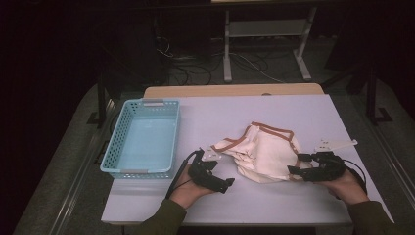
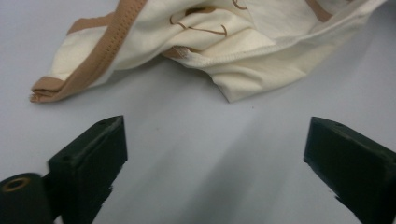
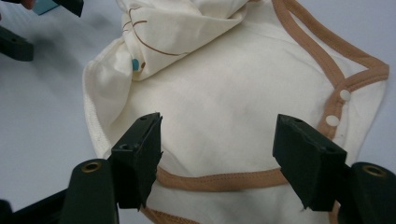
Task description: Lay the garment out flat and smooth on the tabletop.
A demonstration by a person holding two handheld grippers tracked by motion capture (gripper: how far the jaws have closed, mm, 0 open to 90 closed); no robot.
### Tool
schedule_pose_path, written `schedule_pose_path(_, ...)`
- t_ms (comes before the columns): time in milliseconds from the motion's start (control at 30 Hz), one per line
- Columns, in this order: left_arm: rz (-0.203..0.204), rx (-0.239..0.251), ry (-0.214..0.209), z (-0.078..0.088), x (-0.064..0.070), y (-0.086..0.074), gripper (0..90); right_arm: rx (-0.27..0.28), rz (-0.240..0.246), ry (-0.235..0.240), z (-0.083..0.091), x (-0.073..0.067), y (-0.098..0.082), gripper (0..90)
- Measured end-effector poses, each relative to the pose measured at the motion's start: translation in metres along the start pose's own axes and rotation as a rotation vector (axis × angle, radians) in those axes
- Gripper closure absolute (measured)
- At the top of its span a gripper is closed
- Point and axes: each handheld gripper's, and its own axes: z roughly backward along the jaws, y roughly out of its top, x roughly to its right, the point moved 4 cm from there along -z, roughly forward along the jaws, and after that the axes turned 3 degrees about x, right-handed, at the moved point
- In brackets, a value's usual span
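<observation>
Garment: we see a cream baby bodysuit [image 1: 262, 152] with tan binding, crumpled on the counter [image 1: 293, 112] between our two hands, right of centre.
Snaps: two white snaps [image 3: 338, 107] sit on the tan edge (clear in the right gripper view).
Right claw: our right claw [image 1: 295, 164] is spread at the bodysuit's right edge, its jaws over the cream cloth and tan hem without pinching it.
Left claw: our left claw [image 1: 227, 185] is spread wide over bare counter, just short of the bodysuit's left side, with nothing between the jaws.
Basket: a light blue plastic basket [image 1: 166, 142] stands at the left of the counter, apart from the garment.
</observation>
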Motion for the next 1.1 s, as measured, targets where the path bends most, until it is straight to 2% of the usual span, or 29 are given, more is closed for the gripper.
schedule_pose_path(67,-0.005,0.004,0.007,-0.002,0.001,0.002,13.5,0.002,0.003,0.001,0.0,0.0,0.001,31.8)
schedule_pose_path(233,-0.011,0.005,0.043,-0.007,-0.001,0.006,18.4,0.007,0.003,-0.001,0.001,0.0,0.001,31.8)
schedule_pose_path(367,-0.024,0.002,0.09,-0.008,-0.005,0.008,24.5,0.012,0.001,-0.002,0.002,0.0,0.001,31.8)
schedule_pose_path(433,-0.018,0.005,0.118,-0.009,-0.008,0.01,26.9,0.012,0.001,-0.004,0.001,0.001,0.001,31.8)
schedule_pose_path(767,0.007,0.022,0.208,-0.006,-0.027,0.016,34.6,0.018,-0.003,-0.006,0.003,0.002,0.002,31.9)
schedule_pose_path(967,0.024,0.016,0.24,-0.012,-0.035,0.014,38.5,0.017,-0.003,-0.005,0.002,0.002,0.002,31.8)
schedule_pose_path(1000,0.003,-0.004,0.244,-0.012,-0.037,0.014,38.8,0.013,-0.003,-0.002,0.002,0.002,0.002,31.8)
schedule_pose_path(1100,0.009,-0.009,0.255,-0.014,-0.04,0.013,40.7,0.013,-0.003,-0.003,0.002,0.002,0.002,31.9)
